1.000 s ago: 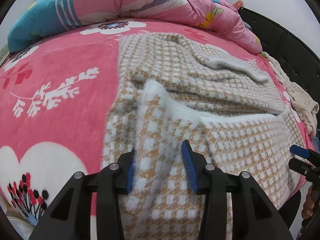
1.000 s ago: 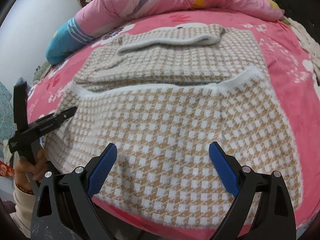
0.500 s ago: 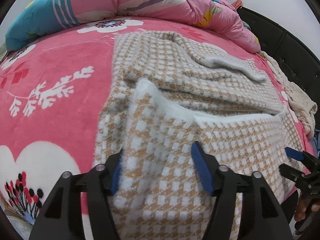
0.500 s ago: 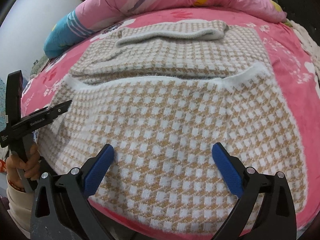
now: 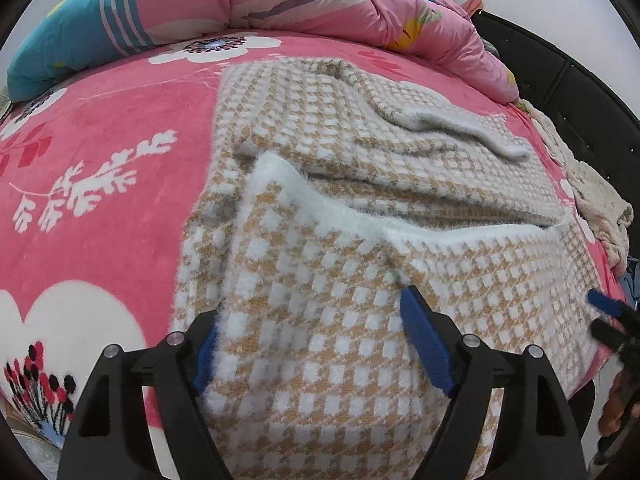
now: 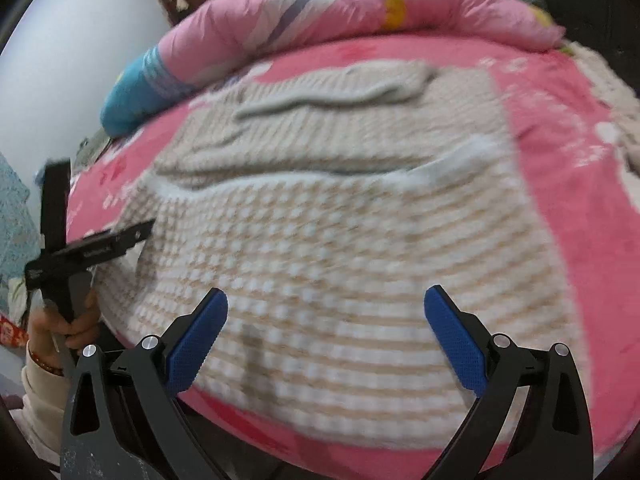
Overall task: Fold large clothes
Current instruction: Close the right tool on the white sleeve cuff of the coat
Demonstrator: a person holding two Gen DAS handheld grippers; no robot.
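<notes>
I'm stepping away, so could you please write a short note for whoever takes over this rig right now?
Left gripper: jaws have just been opening; sweater fabric lies between them, released.
Right gripper: open, empty, over the sweater's near edge.
Sweater: on the pink blanket, near part folded up, white hem across the middle.
Done: first fold laid.
Left: probably the remaining folds.

I see a bed under a pink flowered blanket (image 5: 100,128); on it lie the checked sweater (image 5: 340,240), a rumpled pink quilt (image 5: 320,4) and a cream cloth (image 5: 596,196).
</notes>
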